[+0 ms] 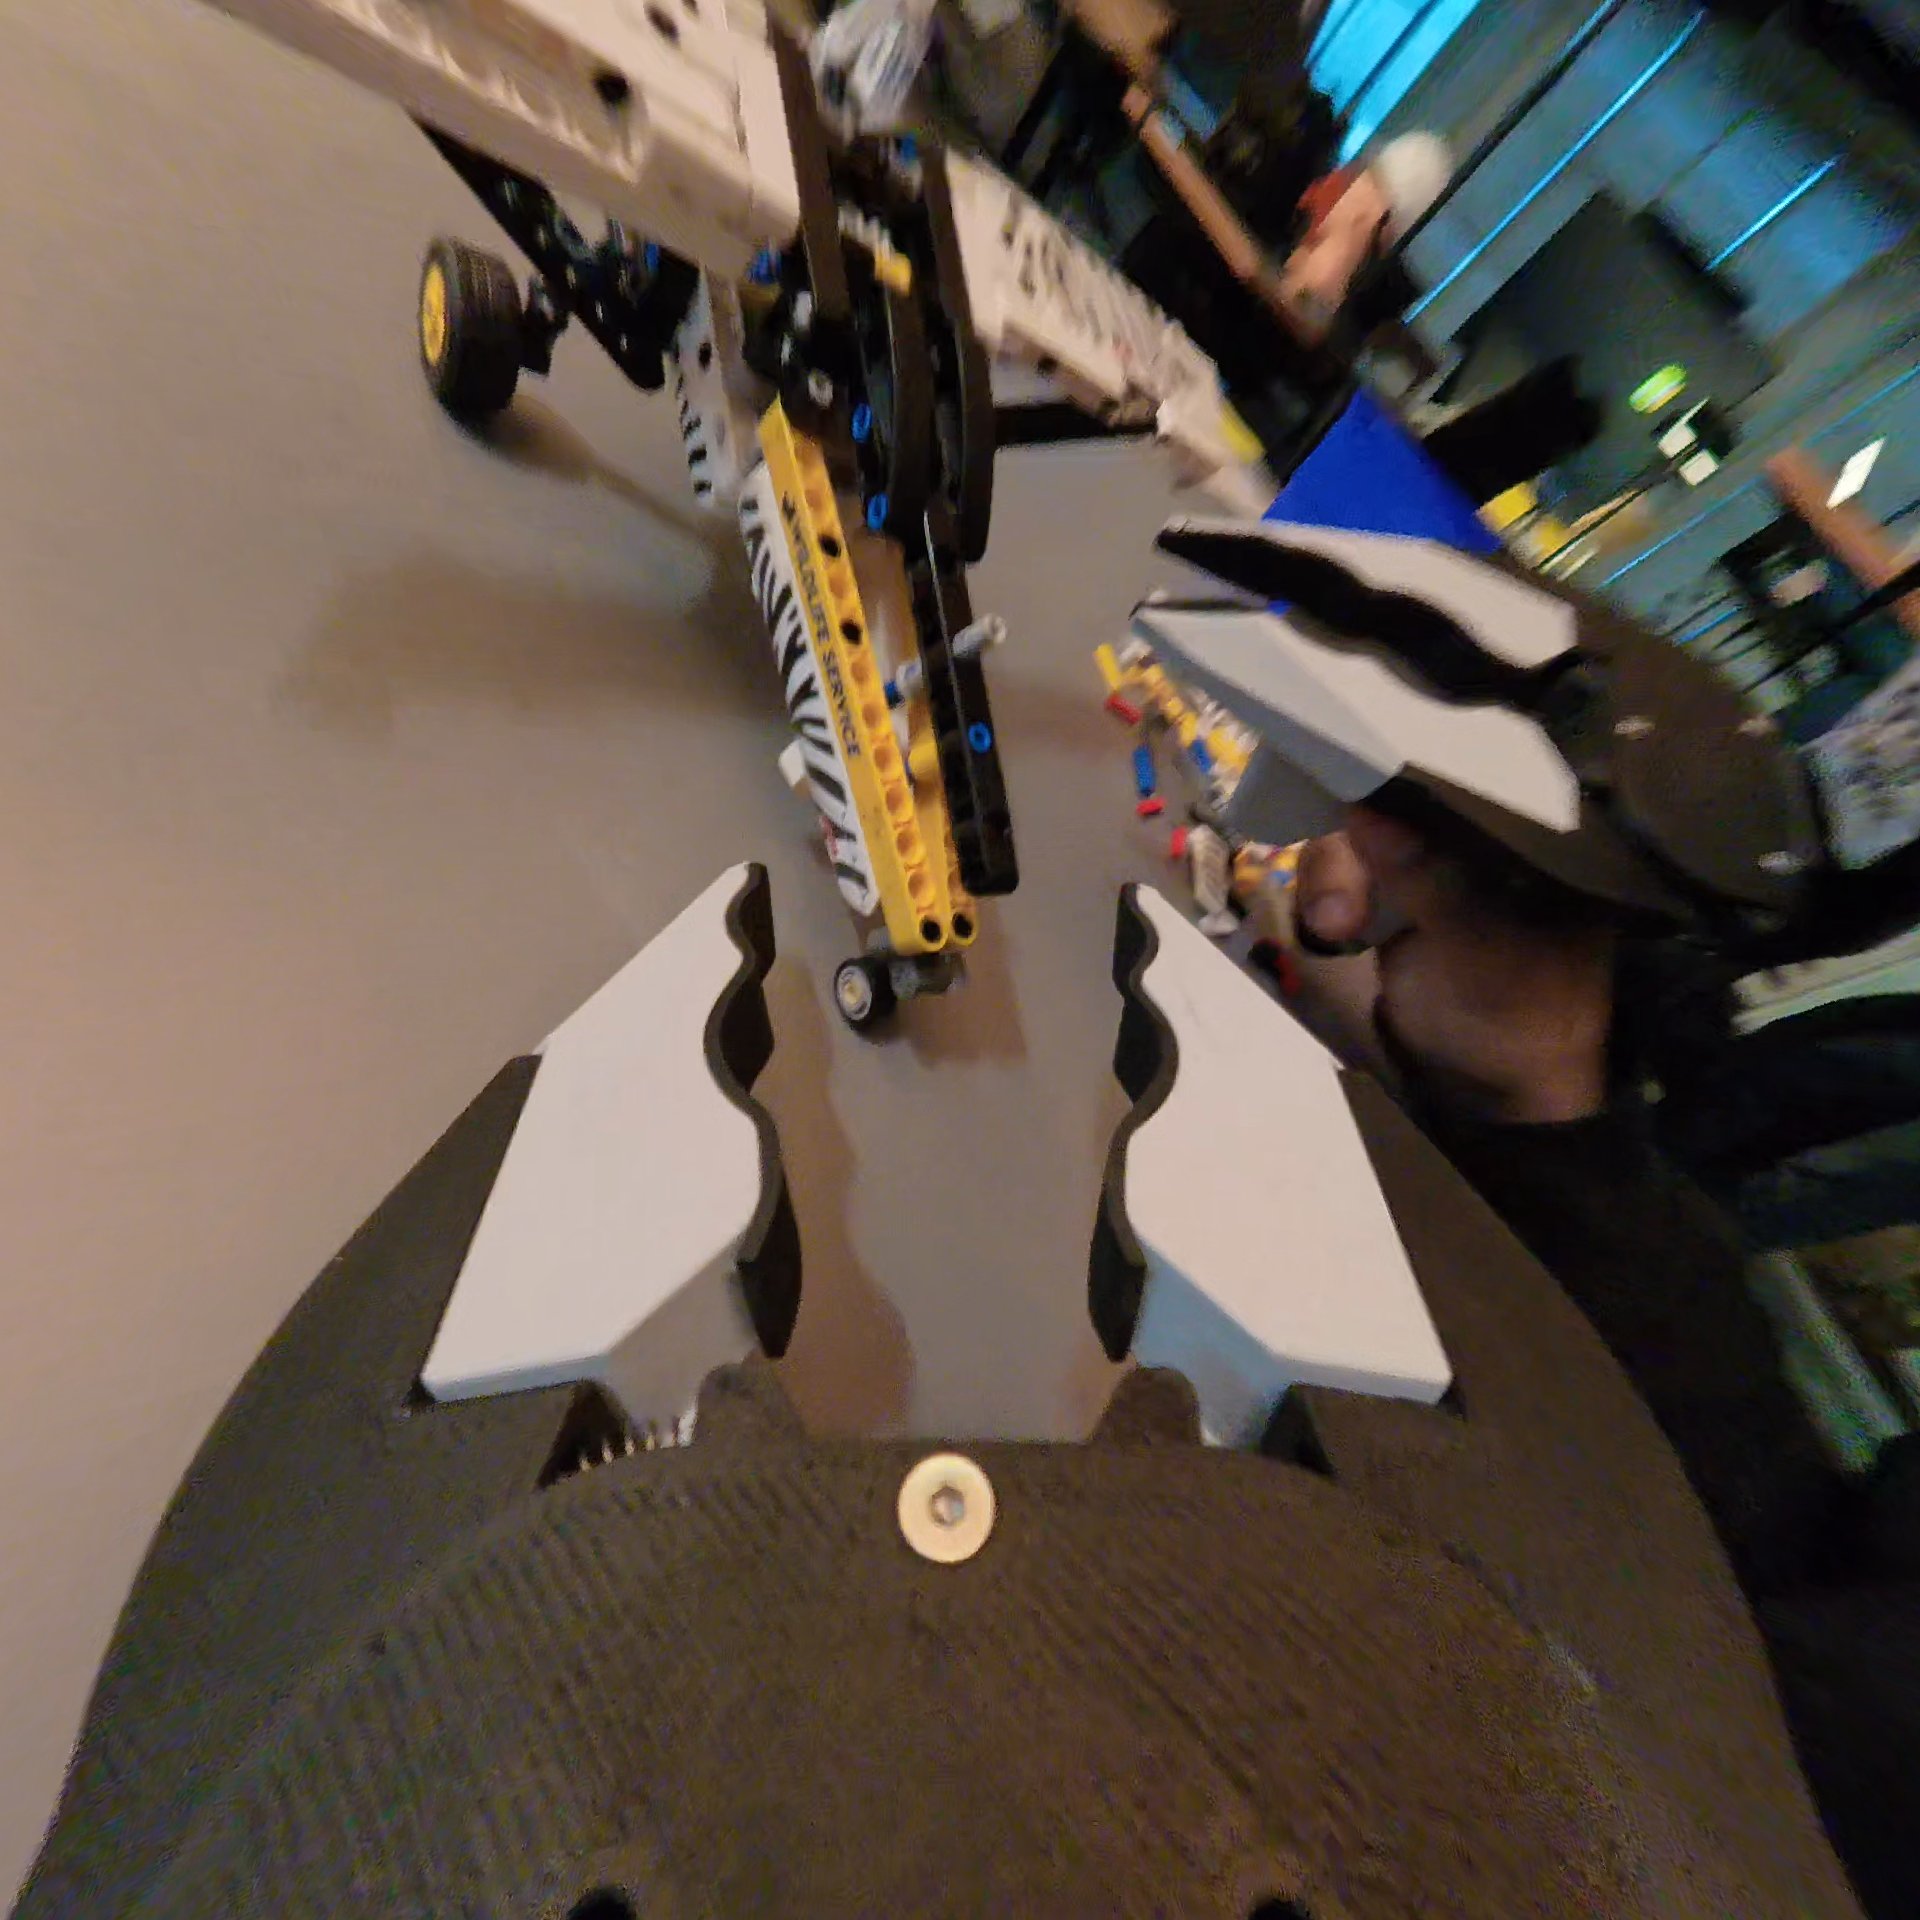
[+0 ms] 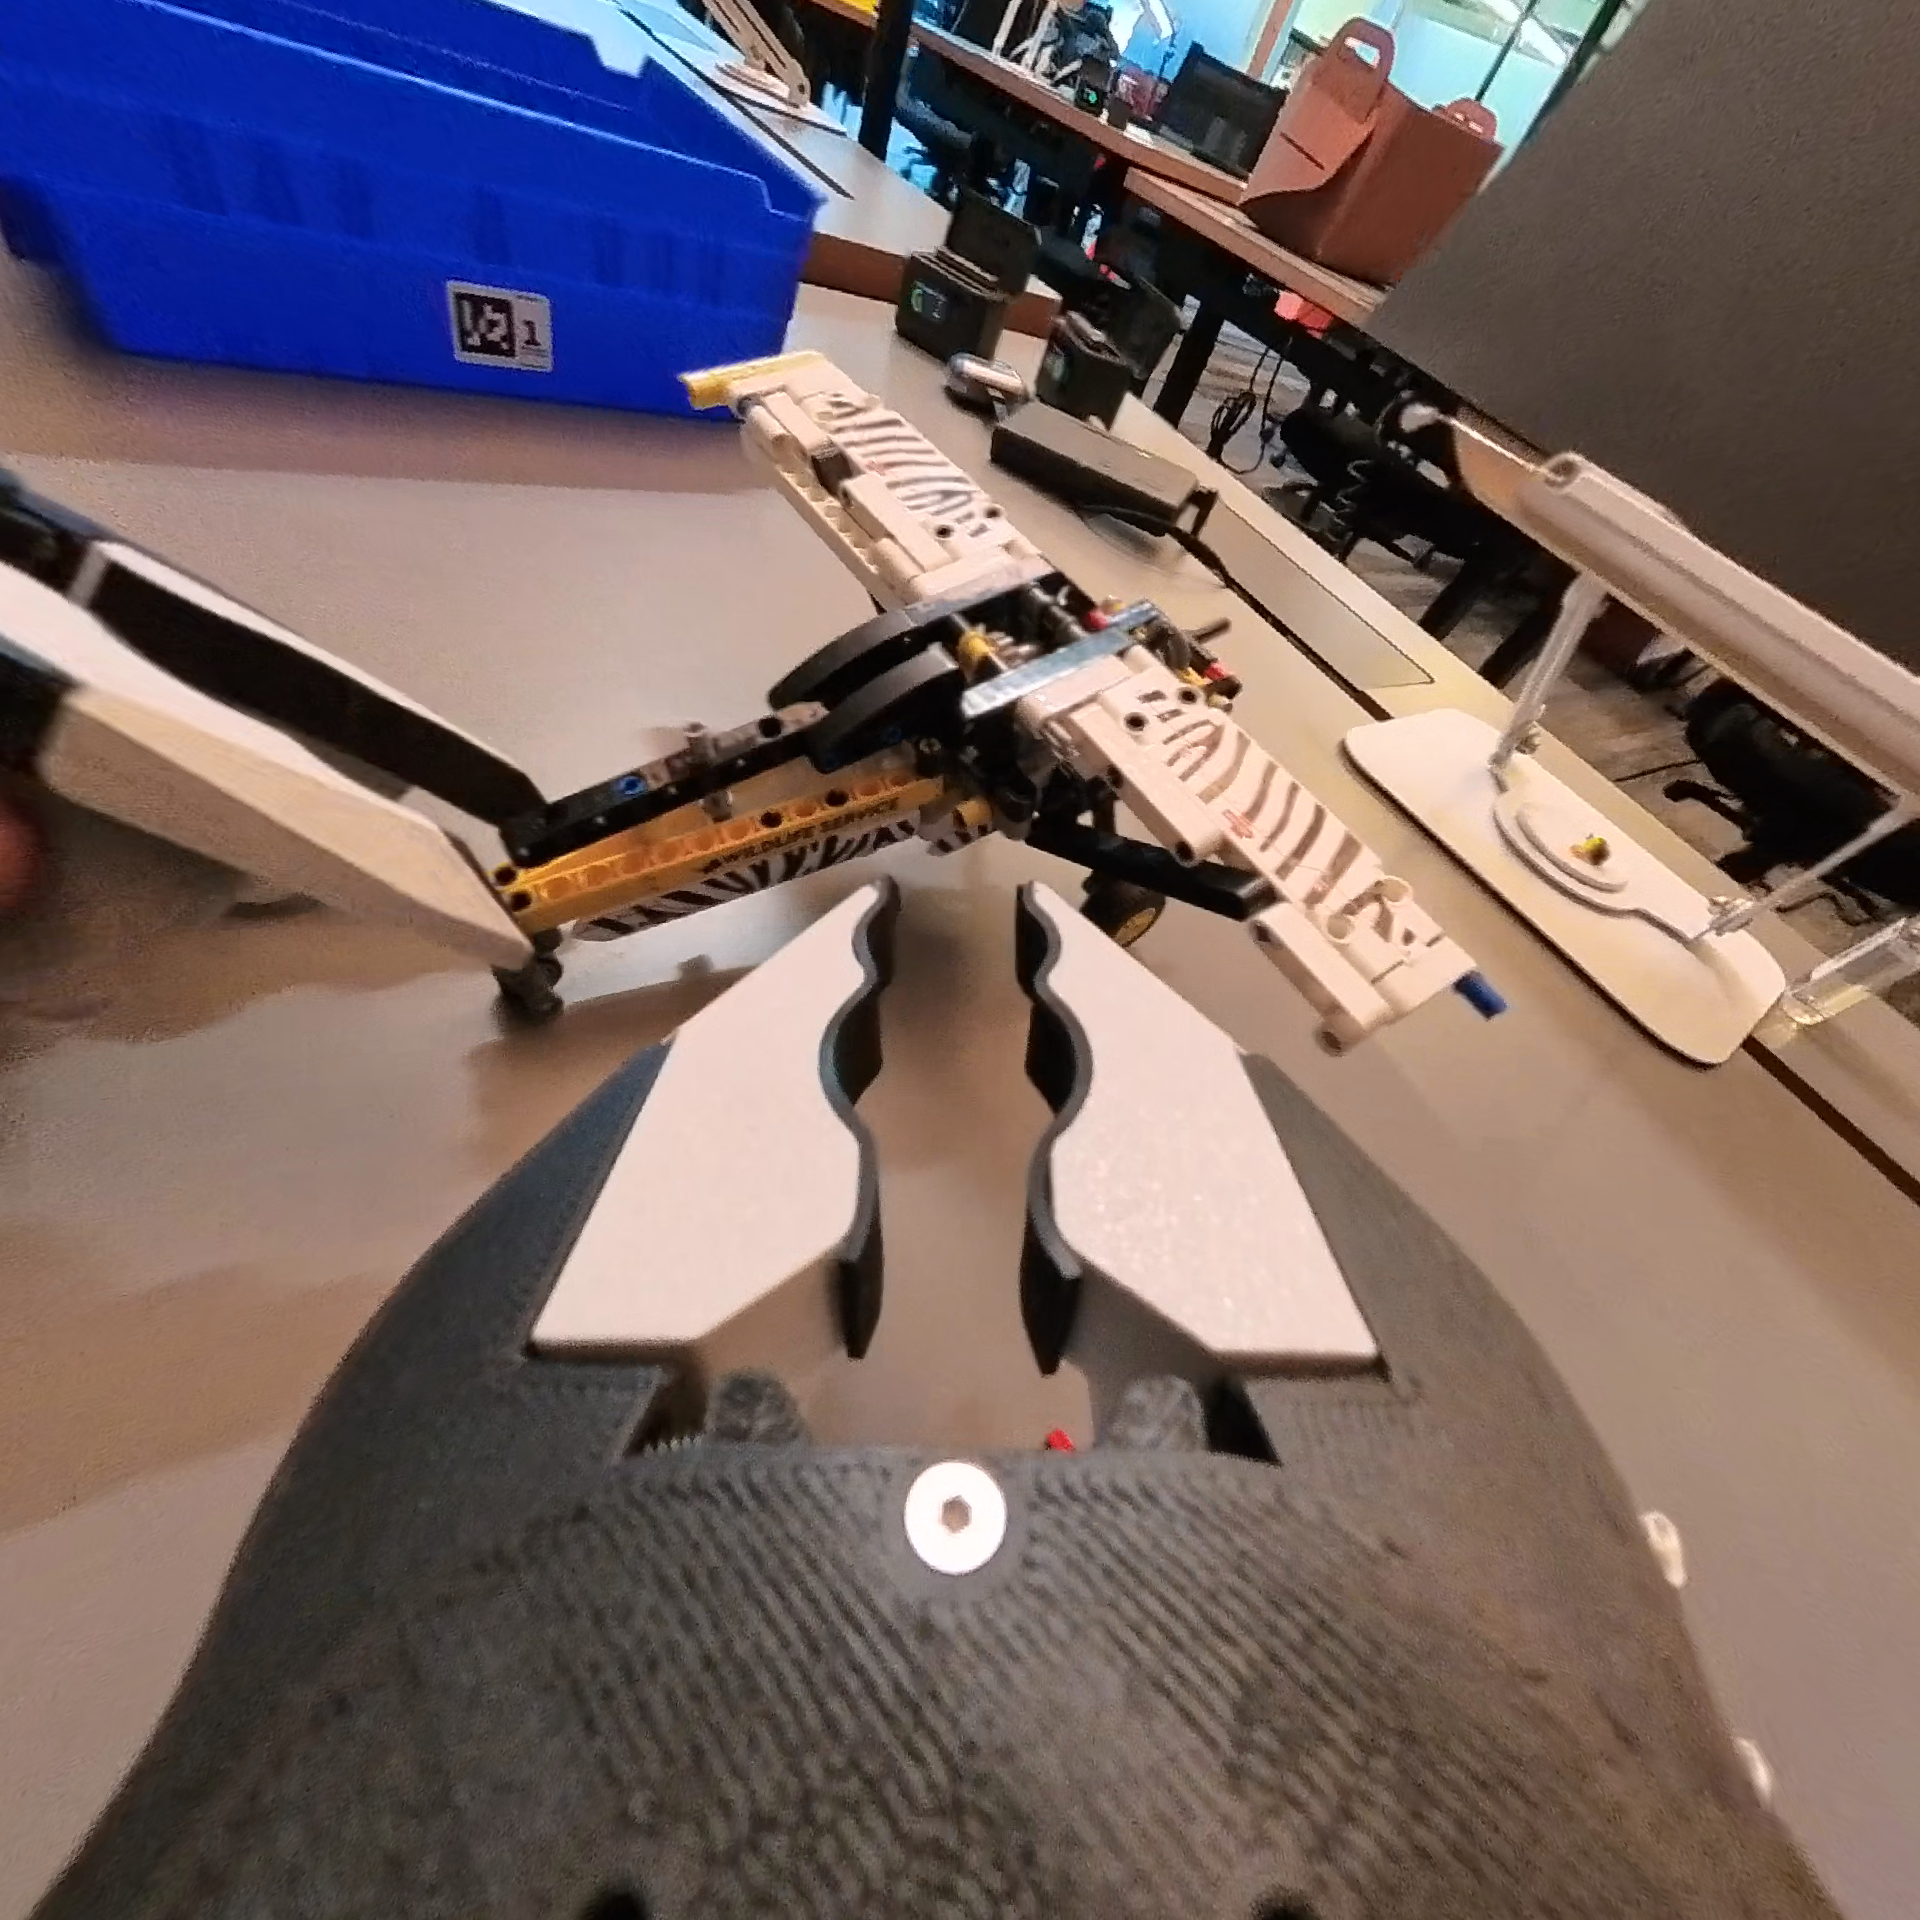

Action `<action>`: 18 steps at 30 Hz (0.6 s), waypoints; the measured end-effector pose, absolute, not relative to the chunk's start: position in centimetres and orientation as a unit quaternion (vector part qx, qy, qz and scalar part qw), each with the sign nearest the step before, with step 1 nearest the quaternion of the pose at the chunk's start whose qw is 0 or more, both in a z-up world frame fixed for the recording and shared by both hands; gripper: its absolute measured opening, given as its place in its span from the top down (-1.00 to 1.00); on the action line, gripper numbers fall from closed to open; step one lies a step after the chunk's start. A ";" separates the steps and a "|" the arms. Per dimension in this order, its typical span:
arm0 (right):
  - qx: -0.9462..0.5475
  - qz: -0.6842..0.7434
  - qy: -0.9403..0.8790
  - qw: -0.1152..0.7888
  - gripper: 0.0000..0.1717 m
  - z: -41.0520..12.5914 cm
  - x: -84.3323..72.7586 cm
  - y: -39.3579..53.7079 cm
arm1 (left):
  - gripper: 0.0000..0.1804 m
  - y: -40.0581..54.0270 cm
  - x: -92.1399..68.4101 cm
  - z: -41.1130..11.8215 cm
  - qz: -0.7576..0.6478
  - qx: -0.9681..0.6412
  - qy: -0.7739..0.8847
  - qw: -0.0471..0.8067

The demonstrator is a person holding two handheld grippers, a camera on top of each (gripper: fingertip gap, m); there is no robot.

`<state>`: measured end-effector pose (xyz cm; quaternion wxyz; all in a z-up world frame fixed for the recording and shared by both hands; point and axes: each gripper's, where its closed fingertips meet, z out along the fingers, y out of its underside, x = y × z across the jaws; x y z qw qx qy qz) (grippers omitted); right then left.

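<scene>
Yellow-and-black brick plane (image 1: pixel 894 727) tail just beyond open left hand-held gripper (image 1: pixel 943 914).

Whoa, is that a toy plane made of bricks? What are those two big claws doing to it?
Yes, a brick-built plane with zebra-striped white wings stands on the grey table. A person holds a claw in each hand. The left gripper is wide open right at the yellow tail beam, holding nothing. The right gripper sits beside the plane with a narrow gap between its fingers, also empty. Loose small pieces and a blue bin lie nearby.
</scene>
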<state>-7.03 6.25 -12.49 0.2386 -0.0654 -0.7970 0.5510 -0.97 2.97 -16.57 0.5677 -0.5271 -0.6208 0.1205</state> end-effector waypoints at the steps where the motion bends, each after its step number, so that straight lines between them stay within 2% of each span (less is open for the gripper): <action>1: -0.057 0.549 -0.798 0.244 0.76 -12.5 -6.8 6.1 | 0.31 3.1 -1.0 -17.1 0.127 -0.543 -0.624 0.547; 2: -0.048 0.546 -0.798 0.250 0.76 -12.5 -6.5 6.0 | 0.36 3.3 -1.2 -17.4 0.130 -0.556 -0.626 0.531; 5: -0.029 0.541 -0.796 0.270 0.78 -12.5 -6.1 6.0 | 0.70 3.4 -1.6 -18.1 0.129 -0.591 -0.625 0.494; 6: -0.028 0.541 -0.795 0.272 0.79 -12.5 -6.1 6.0 | 0.72 3.3 -1.7 -18.2 0.129 -0.597 -0.623 0.489; 9: -0.039 0.551 -0.794 0.255 0.79 -12.4 -6.0 6.2 | 0.78 2.8 -2.1 -17.4 0.143 -0.599 -0.612 0.496; 12: -0.046 0.577 -0.785 0.218 0.77 -11.9 -5.4 6.1 | 0.75 2.7 -2.2 -14.5 0.125 -0.560 -0.593 0.565; 14: -0.032 0.618 -0.766 0.174 0.74 -10.8 -3.9 5.6 | 0.73 2.6 -2.2 -12.3 0.091 -0.521 -0.582 0.618; 18: -0.012 0.682 -0.727 0.084 0.66 -8.9 -1.0 5.1 | 0.73 2.6 -2.2 -10.3 0.045 -0.491 -0.570 0.657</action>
